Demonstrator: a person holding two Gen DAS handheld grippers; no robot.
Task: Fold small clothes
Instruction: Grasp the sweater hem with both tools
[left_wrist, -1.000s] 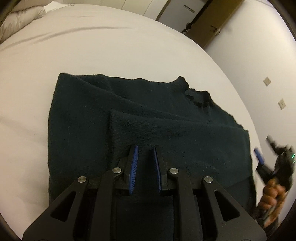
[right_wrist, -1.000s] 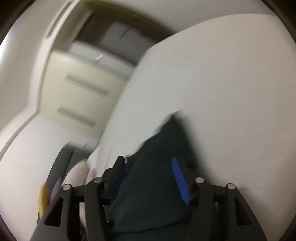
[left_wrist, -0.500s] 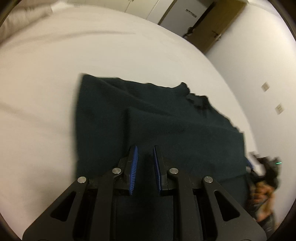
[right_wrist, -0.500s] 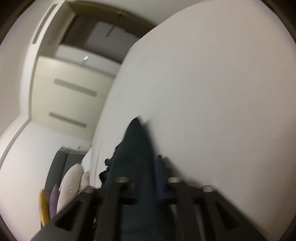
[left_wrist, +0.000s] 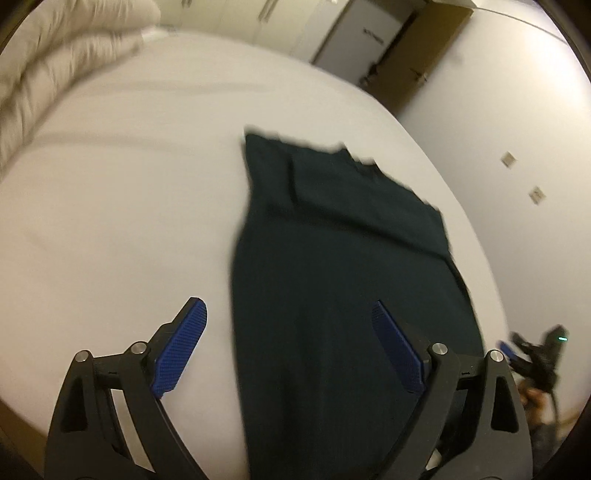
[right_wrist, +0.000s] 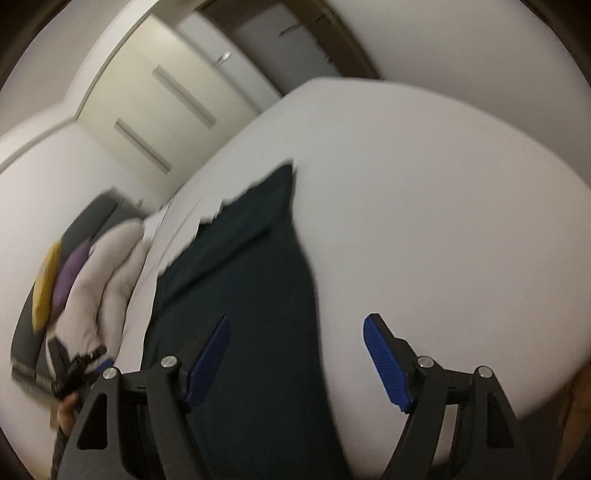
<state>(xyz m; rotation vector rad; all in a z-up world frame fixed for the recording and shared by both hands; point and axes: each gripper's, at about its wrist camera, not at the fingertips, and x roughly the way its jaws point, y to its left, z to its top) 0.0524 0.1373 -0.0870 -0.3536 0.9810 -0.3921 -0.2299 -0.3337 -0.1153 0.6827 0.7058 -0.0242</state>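
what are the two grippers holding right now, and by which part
Nothing. The left gripper and the right gripper are both wide open above the dark green knit garment lying on the white bed.

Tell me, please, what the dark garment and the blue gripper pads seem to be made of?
The dark garment looks like soft matte knit fabric, maybe wool or cotton: it drapes limply and shows no shine, though the picture is blurred. The blue pads look like ribbed rubber or plastic, given their fine texture.
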